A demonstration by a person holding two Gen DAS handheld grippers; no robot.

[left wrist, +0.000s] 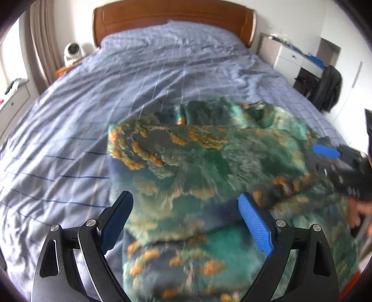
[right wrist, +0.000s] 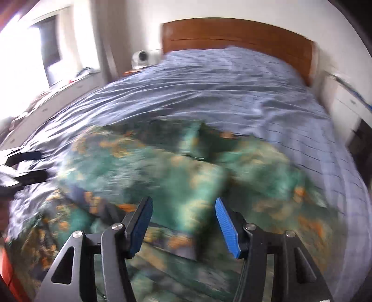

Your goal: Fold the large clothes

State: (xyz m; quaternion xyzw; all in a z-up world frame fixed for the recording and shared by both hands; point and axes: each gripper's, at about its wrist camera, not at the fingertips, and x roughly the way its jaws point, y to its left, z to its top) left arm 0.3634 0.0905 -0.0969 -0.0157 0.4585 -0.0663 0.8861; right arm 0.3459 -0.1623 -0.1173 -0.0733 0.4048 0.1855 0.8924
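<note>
A large fuzzy garment (left wrist: 209, 167) in green, teal, navy and orange lies crumpled and partly folded on the near part of the bed; it also shows in the right wrist view (right wrist: 176, 176), blurred. My left gripper (left wrist: 186, 204) is open and empty, held just above the garment's near part. My right gripper (right wrist: 183, 213) is open and empty above the garment's middle. The right gripper appears in the left wrist view (left wrist: 330, 153) at the garment's right edge. The left gripper appears in the right wrist view (right wrist: 23, 167) at the far left.
The bed (left wrist: 139, 81) has a blue checked cover and a wooden headboard (left wrist: 172, 16). A white fan (left wrist: 73, 52) stands on a stand at the left. White drawers (left wrist: 288, 60) and a dark hanging garment (left wrist: 330, 88) are on the right.
</note>
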